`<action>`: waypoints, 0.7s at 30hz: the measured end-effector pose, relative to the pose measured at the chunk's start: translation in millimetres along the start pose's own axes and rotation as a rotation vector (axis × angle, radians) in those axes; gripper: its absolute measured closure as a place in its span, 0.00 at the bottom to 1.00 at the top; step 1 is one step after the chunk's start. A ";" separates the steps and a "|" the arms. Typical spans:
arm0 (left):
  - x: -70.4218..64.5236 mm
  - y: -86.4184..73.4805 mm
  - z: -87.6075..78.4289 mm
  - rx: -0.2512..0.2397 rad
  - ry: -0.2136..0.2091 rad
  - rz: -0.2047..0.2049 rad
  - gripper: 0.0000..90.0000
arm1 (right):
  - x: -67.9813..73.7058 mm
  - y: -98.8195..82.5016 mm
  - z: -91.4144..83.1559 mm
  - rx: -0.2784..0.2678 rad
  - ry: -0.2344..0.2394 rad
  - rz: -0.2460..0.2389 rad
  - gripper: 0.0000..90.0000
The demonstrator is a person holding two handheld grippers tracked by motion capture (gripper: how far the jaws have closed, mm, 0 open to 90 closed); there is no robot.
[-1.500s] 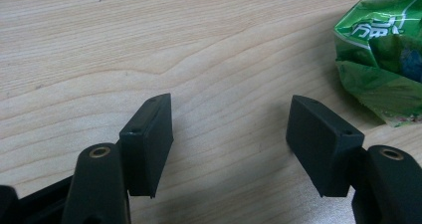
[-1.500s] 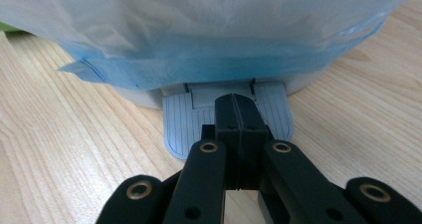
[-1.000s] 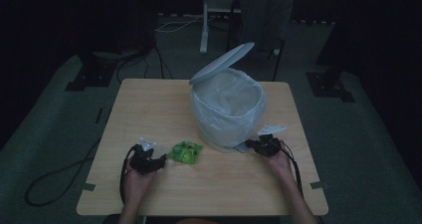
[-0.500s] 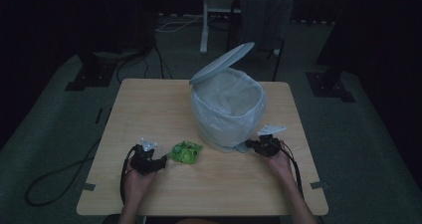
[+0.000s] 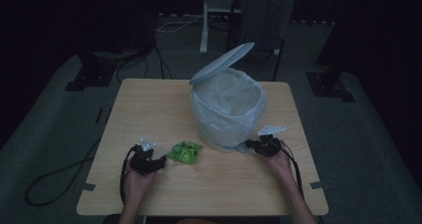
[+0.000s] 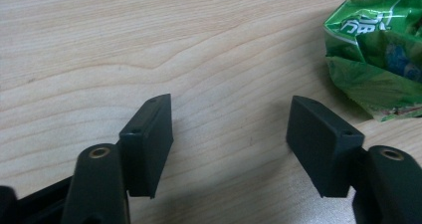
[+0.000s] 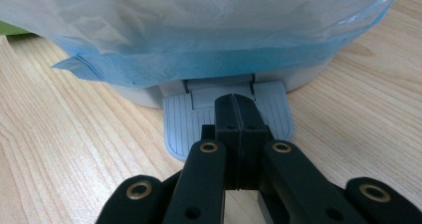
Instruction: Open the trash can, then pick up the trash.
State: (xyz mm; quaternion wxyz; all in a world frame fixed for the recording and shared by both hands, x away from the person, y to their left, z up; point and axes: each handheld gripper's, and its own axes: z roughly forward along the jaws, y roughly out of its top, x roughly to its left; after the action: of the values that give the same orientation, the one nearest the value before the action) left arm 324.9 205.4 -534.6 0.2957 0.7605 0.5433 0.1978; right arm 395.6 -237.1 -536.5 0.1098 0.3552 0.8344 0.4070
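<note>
A small pedal bin (image 5: pixel 228 115) lined with a pale blue bag (image 7: pixel 209 30) stands right of the table's middle, its lid (image 5: pixel 222 62) tipped up. My right gripper (image 5: pixel 255 146) is shut, its closed jaws resting on the bin's grey ribbed pedal (image 7: pixel 181 122). A crumpled green snack wrapper (image 5: pixel 185 152) lies on the wood left of the bin; it is the wrapper (image 6: pixel 380 45) at upper right in the left gripper view. My left gripper (image 5: pixel 160 163) is open just left of it, jaws wide apart with bare wood between them.
The wooden table (image 5: pixel 149 109) has free space at its back left and along the front. Beyond it stand a chair (image 5: pixel 261 20) and stand bases (image 5: pixel 331 87) on the dark floor, with cables (image 5: pixel 54 176) trailing at left.
</note>
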 end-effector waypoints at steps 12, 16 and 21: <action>8.9 -7.5 -26.2 -0.077 -0.025 -0.094 0.42 | 0.0 -0.1 -0.1 0.000 0.001 0.000 1.00; 4.6 -7.1 -32.4 -0.110 -0.055 -0.098 0.48 | -0.3 -0.3 -0.1 -0.002 0.003 0.002 1.00; -1.0 -7.6 -42.4 -0.154 -0.084 -0.093 0.57 | -0.4 -0.5 0.0 -0.003 0.003 0.002 1.00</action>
State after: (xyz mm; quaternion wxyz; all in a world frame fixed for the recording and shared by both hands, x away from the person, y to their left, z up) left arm 292.9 216.2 -507.9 0.3848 0.7170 0.5484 0.1928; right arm 395.7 -237.5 -536.8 0.1086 0.3554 0.8334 0.4090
